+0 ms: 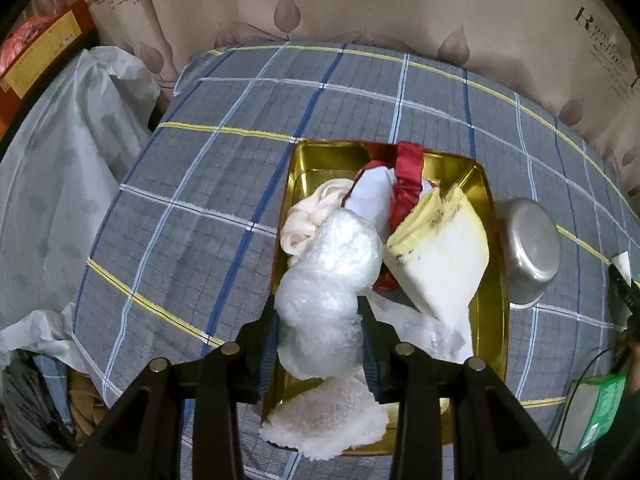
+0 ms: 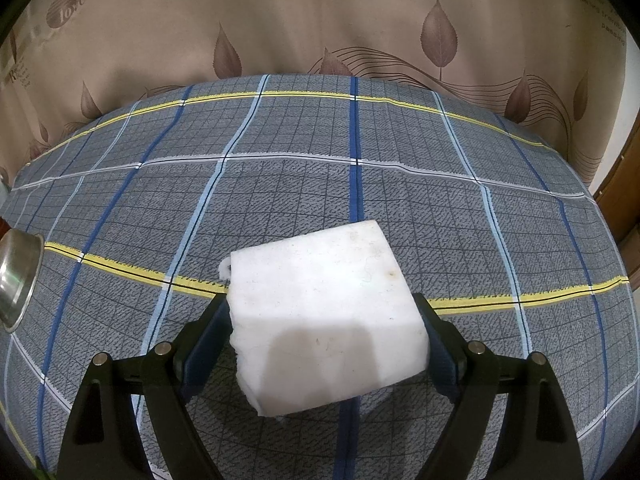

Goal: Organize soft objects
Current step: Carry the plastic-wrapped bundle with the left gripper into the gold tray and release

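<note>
Over the gold tray my left gripper points steeply down, shut on a crumpled clear plastic wrap bundle whose far end rests on the pile inside. In the tray lie a cream cloth, a red fabric piece, a yellowed foam block and white paper. A fluffy white towel hangs over the tray's near rim. In the right wrist view my right gripper is shut on a white foam block, held just above the plaid sheet.
An upturned steel bowl sits against the tray's right side and shows at the left edge. A leaf-print curtain runs behind the bed. White plastic bags pile at the left, and a green box stands at the right.
</note>
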Motion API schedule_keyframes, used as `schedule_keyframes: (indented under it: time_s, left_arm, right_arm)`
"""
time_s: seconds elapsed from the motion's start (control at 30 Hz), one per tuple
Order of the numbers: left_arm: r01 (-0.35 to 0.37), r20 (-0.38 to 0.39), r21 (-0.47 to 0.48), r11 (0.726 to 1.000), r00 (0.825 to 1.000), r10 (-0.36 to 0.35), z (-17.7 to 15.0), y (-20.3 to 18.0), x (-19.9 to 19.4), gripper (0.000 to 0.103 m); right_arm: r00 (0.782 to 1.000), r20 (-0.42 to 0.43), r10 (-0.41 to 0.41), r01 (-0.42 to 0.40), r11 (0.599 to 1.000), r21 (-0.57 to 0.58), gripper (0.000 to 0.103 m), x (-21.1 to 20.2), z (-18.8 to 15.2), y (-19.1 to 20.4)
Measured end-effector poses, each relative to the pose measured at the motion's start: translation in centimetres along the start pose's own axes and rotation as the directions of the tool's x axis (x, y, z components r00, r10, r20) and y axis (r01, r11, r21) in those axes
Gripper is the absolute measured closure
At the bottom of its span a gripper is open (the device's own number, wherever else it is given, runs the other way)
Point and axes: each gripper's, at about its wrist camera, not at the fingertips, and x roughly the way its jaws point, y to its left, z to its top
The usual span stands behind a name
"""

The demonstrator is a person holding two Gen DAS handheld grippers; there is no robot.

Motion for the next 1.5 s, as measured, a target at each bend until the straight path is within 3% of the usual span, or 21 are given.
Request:
schedule_keyframes:
  time_s: [0.2,0.47,0.73,0.87,1.1,1.27,1.5]
  left_arm:
    - [0.011,-0.031,0.001,1.000,0.999,-0.011,-0.5,0.2,0.6,0.056]
    - [0.012,-0.029,0.016,1.000,1.000,-0.011,-1.1,0.8,-0.7,0.055]
    - [-0.024,0.083,0.000,1.000,0.996,0.024,-1.3,2.3,-4.3,0.055]
    - [-0.096,0.168,-0.039,0.995,0.981,0.101,-1.5,3.2,-5.7,0.055]
    - [-0.079,0.179,-0.082,0.993,0.979,0.093,-2.3,4.3,-4.9,0.055]
    - [-0.147,0.250,-0.092,0.985,0.954,0.166,-2.7,4.1,-5.1,0.055]
    - [-0.166,0.281,-0.133,0.977,0.939,0.197,-2.7,4.3,-4.6,0.055]
  right_arm:
    - [1.000,0.000,0.000,0.000,1.000,0.000,0.019,0.0,0.0,0.0]
    - [1.000,-0.001,0.001,-0.001,1.000,0.000,0.018,0.0,0.0,0.0]
    - [1.000,-0.001,0.001,-0.001,1.000,0.000,0.018,0.0,0.0,0.0]
    - [1.000,-0.002,0.002,-0.002,1.000,-0.001,0.018,0.0,0.1,-0.1]
    - [1.000,-0.004,-0.004,0.004,1.000,-0.003,0.016,0.1,0.1,-0.2]
    - [1.000,-0.006,-0.010,0.010,1.000,-0.004,0.016,0.1,0.1,-0.4]
    - [1.000,-0.009,-0.007,0.007,1.000,-0.003,0.015,0.2,0.1,-0.3]
